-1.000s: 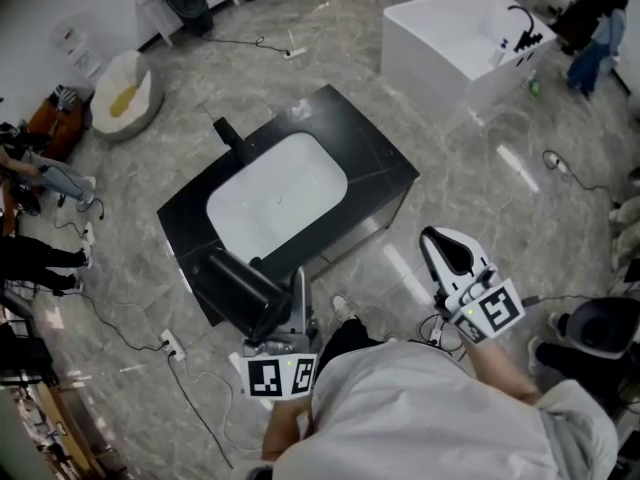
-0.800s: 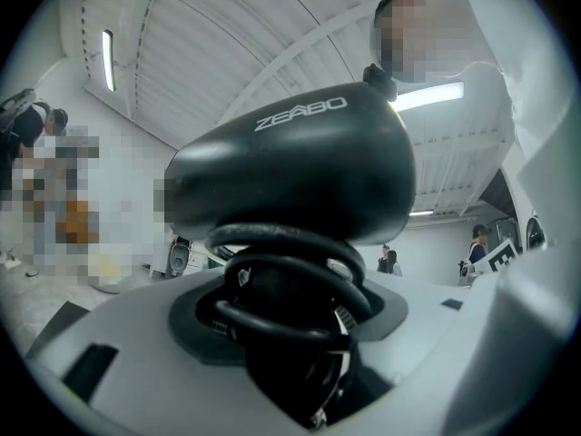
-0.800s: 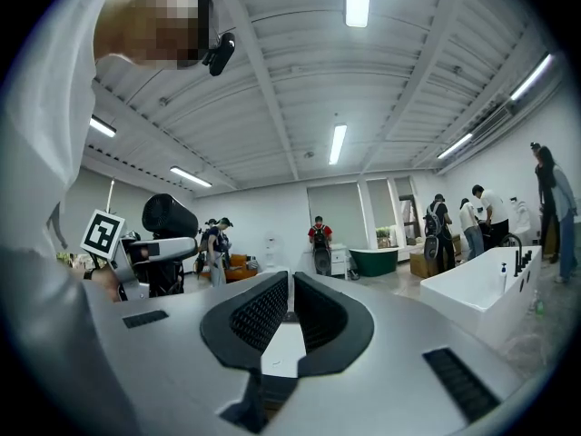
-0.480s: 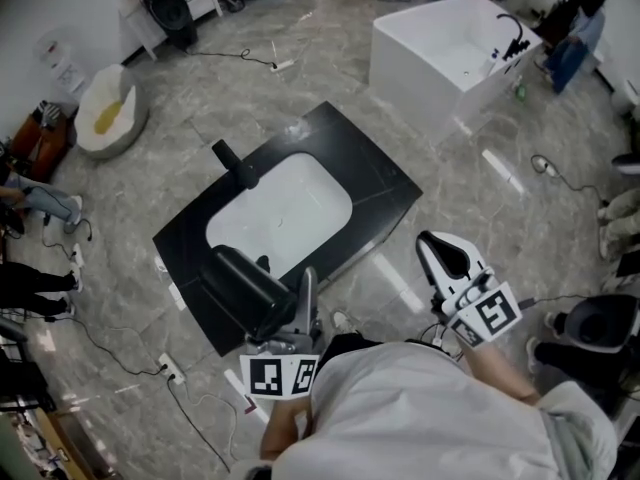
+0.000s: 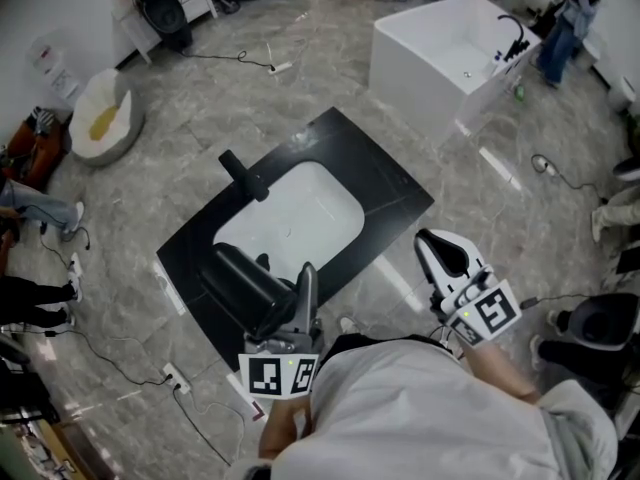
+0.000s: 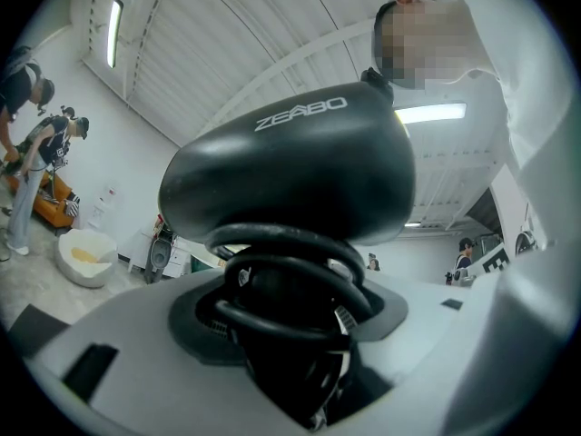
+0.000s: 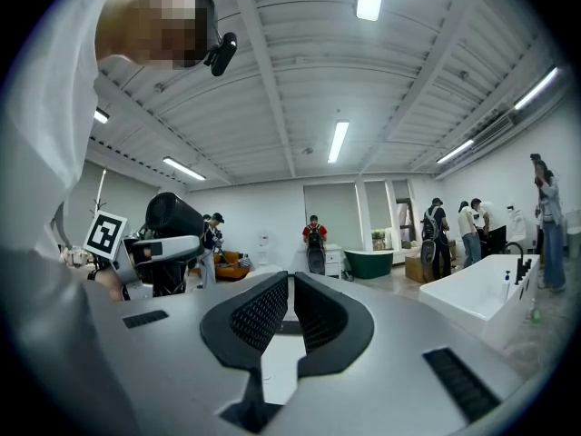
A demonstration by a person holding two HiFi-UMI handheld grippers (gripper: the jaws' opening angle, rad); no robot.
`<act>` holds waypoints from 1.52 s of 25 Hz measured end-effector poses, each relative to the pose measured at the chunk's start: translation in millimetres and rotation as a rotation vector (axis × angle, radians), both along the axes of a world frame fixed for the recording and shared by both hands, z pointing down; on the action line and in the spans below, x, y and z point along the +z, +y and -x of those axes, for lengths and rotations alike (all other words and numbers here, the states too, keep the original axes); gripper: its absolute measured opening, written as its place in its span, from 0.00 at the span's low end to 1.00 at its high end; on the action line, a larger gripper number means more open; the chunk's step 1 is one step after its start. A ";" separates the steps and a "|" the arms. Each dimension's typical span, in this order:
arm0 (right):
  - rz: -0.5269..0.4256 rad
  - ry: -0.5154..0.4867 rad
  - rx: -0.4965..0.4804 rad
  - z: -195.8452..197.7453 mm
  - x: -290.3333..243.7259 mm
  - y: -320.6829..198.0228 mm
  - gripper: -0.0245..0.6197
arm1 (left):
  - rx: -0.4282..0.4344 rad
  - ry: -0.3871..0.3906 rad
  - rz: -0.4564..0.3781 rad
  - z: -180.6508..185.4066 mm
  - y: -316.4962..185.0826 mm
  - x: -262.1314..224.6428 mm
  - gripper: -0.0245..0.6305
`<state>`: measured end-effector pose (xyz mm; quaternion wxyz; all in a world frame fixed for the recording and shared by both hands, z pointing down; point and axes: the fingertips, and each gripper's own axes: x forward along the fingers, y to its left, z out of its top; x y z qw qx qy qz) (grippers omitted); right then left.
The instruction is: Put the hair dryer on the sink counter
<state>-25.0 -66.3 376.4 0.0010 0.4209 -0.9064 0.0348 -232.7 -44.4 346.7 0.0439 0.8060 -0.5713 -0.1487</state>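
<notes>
A black hair dryer [image 5: 243, 286] is held over the near edge of the black sink counter [image 5: 388, 183], with my left gripper [image 5: 296, 303] shut on it. In the left gripper view the dryer's body [image 6: 290, 171] fills the middle, and its coiled black cord loops round the handle between the jaws of the left gripper [image 6: 290, 343]. My right gripper [image 5: 446, 254] hangs over the floor to the right of the counter, shut with nothing in it. From the right gripper view [image 7: 290, 312] the dryer [image 7: 172, 214] shows at the left.
The counter holds a white basin [image 5: 292, 218] and a black faucet [image 5: 243, 175]. A white bathtub [image 5: 450, 48] stands at the back right. Cables and a power strip [image 5: 176, 379] lie on the marble floor. People stand at the room's edges.
The head view has shifted a little, so the counter sits slightly further right in the picture. Both grippers keep their places and the dryer stays held.
</notes>
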 end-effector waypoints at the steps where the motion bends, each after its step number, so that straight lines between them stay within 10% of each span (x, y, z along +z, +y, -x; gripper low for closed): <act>1: 0.001 0.002 0.001 2.3 0.5 -1.6 0.11 | 0.002 0.001 0.000 1.9 -2.4 1.0 0.46; 38: -0.007 0.025 0.057 4.0 -2.2 -5.9 0.11 | 0.085 0.055 -0.027 3.9 -28.7 1.4 0.46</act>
